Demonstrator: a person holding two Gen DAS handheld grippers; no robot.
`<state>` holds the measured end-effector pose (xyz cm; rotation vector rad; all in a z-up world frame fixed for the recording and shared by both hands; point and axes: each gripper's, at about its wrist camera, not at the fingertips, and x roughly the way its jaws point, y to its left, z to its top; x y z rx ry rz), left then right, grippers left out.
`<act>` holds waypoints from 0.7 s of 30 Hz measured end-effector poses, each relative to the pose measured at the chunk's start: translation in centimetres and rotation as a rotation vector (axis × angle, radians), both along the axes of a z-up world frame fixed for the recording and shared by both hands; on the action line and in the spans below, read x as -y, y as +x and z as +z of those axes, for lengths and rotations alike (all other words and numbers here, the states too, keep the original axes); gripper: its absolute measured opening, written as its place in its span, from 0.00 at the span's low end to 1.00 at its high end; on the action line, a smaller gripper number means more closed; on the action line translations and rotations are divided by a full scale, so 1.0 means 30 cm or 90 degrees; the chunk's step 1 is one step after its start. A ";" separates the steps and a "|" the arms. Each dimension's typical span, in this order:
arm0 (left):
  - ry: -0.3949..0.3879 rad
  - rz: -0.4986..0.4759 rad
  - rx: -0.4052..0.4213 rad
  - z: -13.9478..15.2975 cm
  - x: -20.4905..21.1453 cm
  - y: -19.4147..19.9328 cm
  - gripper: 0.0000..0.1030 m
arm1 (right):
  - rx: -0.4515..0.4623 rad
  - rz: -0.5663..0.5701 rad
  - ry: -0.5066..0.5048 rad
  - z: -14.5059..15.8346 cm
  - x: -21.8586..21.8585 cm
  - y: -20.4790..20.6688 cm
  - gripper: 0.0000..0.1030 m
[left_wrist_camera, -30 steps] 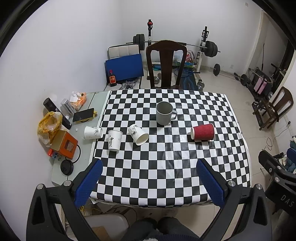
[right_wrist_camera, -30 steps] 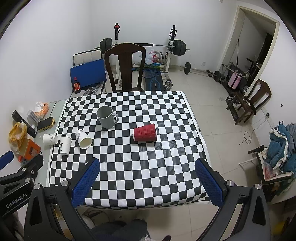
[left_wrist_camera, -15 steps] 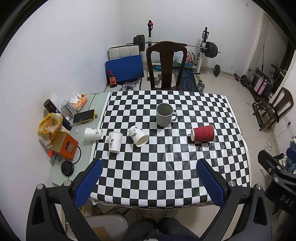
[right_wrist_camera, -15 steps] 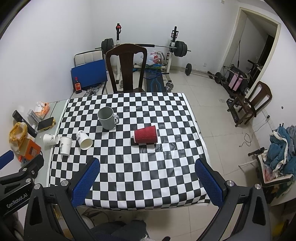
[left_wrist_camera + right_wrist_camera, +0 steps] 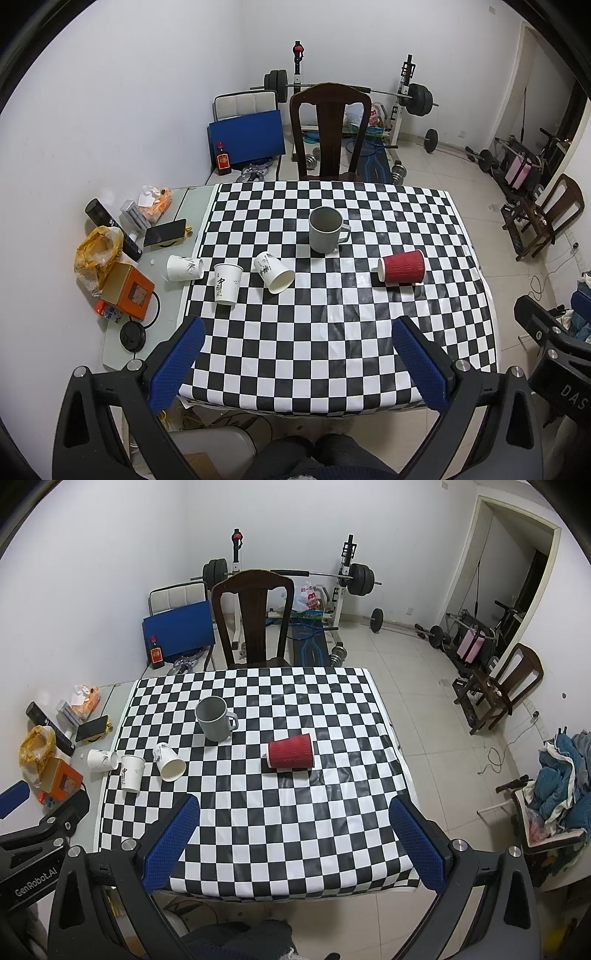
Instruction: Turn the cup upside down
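Black tongs [image 5: 299,338], blue textured pads [image 5: 173,843]

Red ribbed cup [image 5: 290,755] sideways on tablecloth

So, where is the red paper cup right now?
The red paper cup lies on its side on the checkered tablecloth, right of the grey mug in both views, nearer the table's right edge.

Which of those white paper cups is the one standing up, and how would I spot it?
Start at the checkered tablecloth and go to its left edge, where three white paper cups sit in a row. The upright cup is the middle one. Its neighbours, the left cup and the right cup, lie tipped over.
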<state>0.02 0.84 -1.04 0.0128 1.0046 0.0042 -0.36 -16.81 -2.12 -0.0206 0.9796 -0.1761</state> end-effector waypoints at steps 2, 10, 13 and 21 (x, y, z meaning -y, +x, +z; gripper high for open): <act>0.001 0.001 0.000 0.004 0.005 0.000 1.00 | 0.000 0.000 0.001 0.001 0.000 -0.001 1.00; 0.000 0.001 -0.001 0.002 0.003 0.002 1.00 | 0.001 0.001 0.000 0.001 0.002 -0.003 1.00; 0.001 0.002 0.000 0.003 0.004 0.002 1.00 | 0.001 0.000 0.000 0.003 0.003 -0.005 1.00; 0.000 0.001 0.001 0.003 0.003 0.003 1.00 | 0.002 0.001 0.000 0.009 0.001 -0.004 1.00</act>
